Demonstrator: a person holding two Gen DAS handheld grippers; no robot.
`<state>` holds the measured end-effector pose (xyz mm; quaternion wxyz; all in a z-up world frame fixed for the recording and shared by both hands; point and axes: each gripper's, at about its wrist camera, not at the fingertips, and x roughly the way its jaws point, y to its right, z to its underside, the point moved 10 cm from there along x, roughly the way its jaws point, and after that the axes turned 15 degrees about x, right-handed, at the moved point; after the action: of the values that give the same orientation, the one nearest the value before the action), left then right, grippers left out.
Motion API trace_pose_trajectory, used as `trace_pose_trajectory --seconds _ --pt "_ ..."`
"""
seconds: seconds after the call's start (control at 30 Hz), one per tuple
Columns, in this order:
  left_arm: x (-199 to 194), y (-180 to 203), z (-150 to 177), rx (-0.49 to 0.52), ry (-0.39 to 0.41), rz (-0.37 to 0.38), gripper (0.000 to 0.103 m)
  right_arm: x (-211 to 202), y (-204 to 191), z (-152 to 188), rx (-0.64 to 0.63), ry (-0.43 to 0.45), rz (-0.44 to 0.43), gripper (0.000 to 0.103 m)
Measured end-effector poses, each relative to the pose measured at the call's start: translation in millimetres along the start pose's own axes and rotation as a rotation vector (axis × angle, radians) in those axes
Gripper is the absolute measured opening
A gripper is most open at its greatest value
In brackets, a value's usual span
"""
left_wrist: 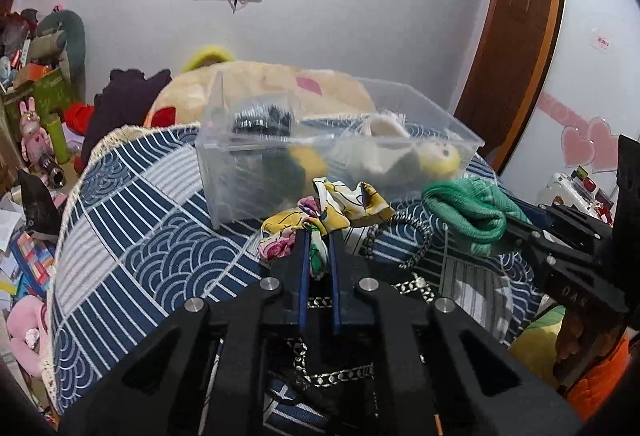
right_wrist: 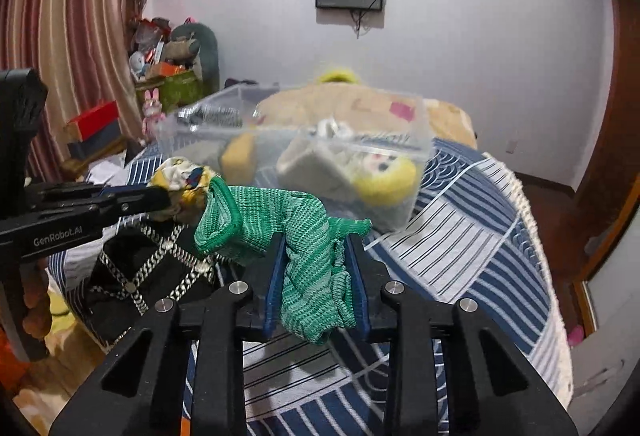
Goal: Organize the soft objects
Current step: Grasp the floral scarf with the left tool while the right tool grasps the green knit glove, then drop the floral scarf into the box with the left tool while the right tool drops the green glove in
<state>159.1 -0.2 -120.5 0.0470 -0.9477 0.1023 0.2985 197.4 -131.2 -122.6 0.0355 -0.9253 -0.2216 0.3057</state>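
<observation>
My left gripper (left_wrist: 318, 234) is shut on a yellow floral cloth (left_wrist: 340, 206), held above the bed in front of a clear plastic bin (left_wrist: 224, 172). My right gripper (right_wrist: 316, 242) is shut on a green knit cloth (right_wrist: 280, 216), also short of the bin (right_wrist: 416, 140). The bin holds a yellow and white plush toy (left_wrist: 440, 156) and other soft things. The green cloth shows in the left wrist view (left_wrist: 468, 208), with the right gripper (left_wrist: 516, 232) behind it. The floral cloth (right_wrist: 184, 176) and left gripper (right_wrist: 160, 198) show in the right wrist view.
A black bag with chain trim (right_wrist: 144, 268) lies on the blue and white patterned bedspread (left_wrist: 132, 228) below both grippers. A large beige plush (left_wrist: 256, 84) lies behind the bin. Clutter and toys (left_wrist: 36, 84) fill the floor at left. A wooden door (left_wrist: 516, 28) stands at right.
</observation>
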Motion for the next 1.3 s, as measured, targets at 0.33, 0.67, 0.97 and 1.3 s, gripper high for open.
trace_pose_trajectory --seconds 0.33,0.67,0.97,1.3 --pt "-35.8 2.6 -36.6 0.039 0.103 -0.027 0.007 -21.4 4.5 -29.4 0.024 0.087 0.007 0.026" --pt "-56.2 -3.3 -84.1 0.066 0.200 -0.076 0.007 -32.6 3.7 -64.4 0.040 0.173 0.000 0.026" --pt "-46.6 -13.1 -111.8 0.042 0.217 -0.080 0.007 -28.6 -4.9 -97.0 0.045 0.240 -0.020 0.026" --pt "-8.2 -21.2 -124.1 0.040 0.167 -0.077 0.007 -3.8 -2.0 -112.8 0.059 0.231 -0.009 0.026"
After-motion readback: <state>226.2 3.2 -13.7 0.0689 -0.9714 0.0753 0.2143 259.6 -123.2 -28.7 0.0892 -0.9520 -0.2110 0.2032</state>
